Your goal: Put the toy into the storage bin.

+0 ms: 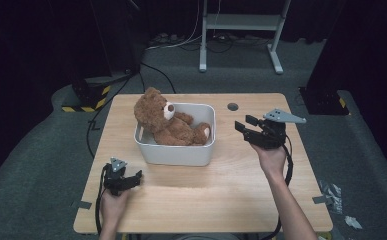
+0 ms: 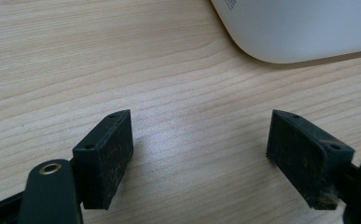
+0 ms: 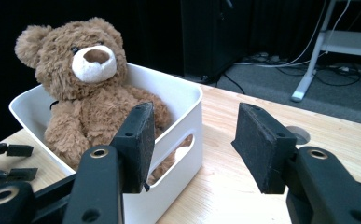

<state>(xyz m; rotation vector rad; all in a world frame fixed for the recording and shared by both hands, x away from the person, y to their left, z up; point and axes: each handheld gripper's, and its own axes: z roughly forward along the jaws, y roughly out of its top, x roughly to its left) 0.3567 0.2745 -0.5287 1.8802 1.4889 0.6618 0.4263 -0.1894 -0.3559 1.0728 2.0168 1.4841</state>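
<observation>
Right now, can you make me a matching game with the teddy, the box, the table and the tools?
Things:
1. teddy bear
2. bin
3. table
4. right tool

Descriptions:
A. white
B. open, held beside the bin
C. brown and furry, sitting in the bin
D. light wood

Pairs: 1-C, 2-A, 3-D, 4-B

The bin (image 1: 176, 152) wall hides the teddy bear's (image 1: 168, 122) lower body.
</observation>
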